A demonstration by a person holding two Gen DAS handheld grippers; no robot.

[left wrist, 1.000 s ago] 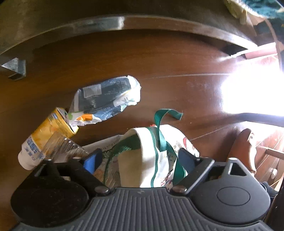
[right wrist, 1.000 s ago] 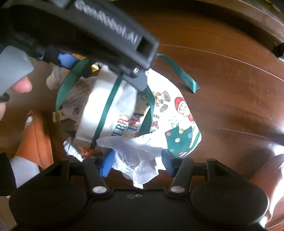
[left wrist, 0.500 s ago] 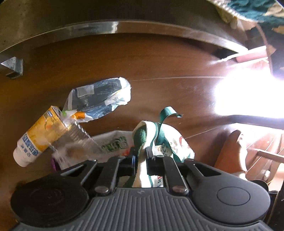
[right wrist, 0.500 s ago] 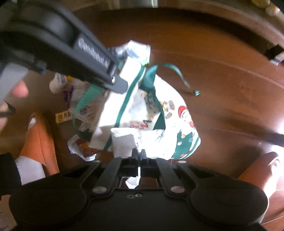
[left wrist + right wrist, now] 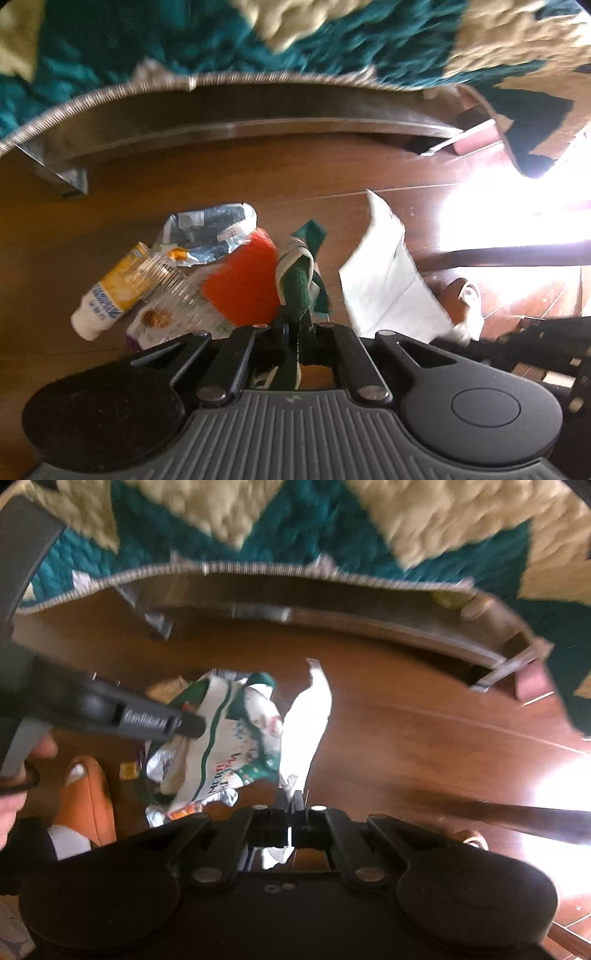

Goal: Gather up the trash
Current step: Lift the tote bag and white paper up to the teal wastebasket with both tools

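Lifting now, both grippers rising off the wooden floor (image 5: 110,206) compared with half a second ago, the teal-and-cream rug (image 5: 110,48) swinging into view up top. Far left in the left wrist view, the yellow tube (image 5: 110,291) stays on the floor, with the clear plastic wrapper (image 5: 173,295) just beside it and the grey foil packet (image 5: 210,232) behind; those are not collected yet. Centre, the left gripper (image 5: 295,325) has its fingers pressed together on the green handle (image 5: 299,280) of the Christmas tote bag (image 5: 229,738), which a second ago sat between spread fingers. The bag now hangs up off the floor, mouth pulled open. Moving right, the white paper (image 5: 384,280) stands tall, pinched low down by the right gripper (image 5: 293,805), fingers closed tight on it, where a second ago they were spread around it. So that's one piece of trash secured and the bag held ready; judging by this, dropping the paper in comes next.
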